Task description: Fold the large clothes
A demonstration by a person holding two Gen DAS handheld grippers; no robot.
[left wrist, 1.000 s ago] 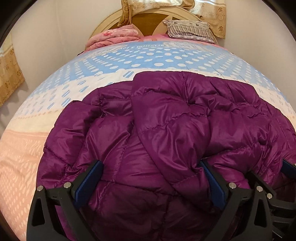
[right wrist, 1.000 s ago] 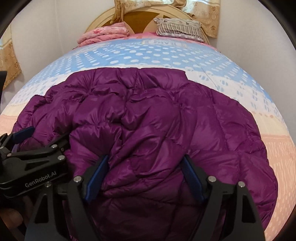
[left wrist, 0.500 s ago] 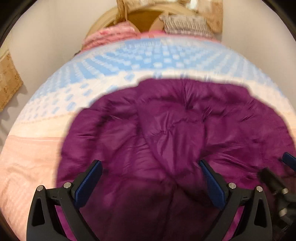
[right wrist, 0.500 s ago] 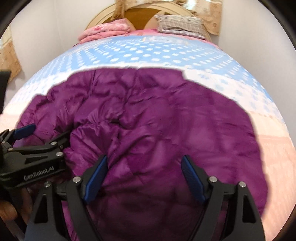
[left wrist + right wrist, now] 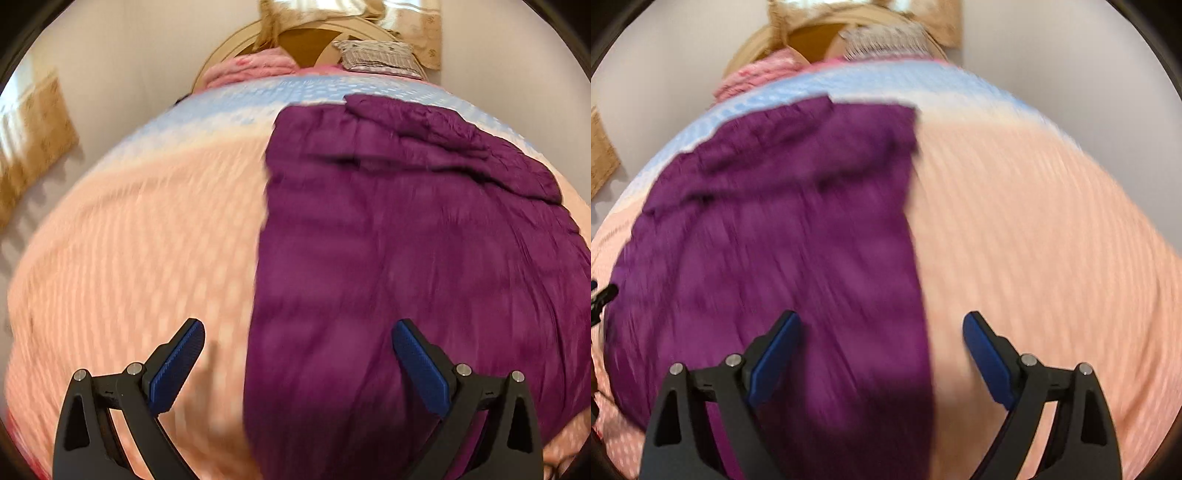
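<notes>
A purple puffer jacket lies spread on the bed. In the left wrist view it fills the right half; in the right wrist view the jacket fills the left half. My left gripper is open and empty, straddling the jacket's left edge. My right gripper is open and empty, straddling the jacket's right edge. Both views are motion-blurred. A sliver of the left gripper shows at the left rim of the right wrist view.
The bed cover is peach near me and blue-dotted farther away. A pink folded blanket and a striped pillow lie by the wooden headboard. White walls stand on both sides; a curtain hangs at left.
Both grippers have pulled back and apart, the left going left and the right going right. The jacket now lies flatter and more elongated than the bunched heap before.
</notes>
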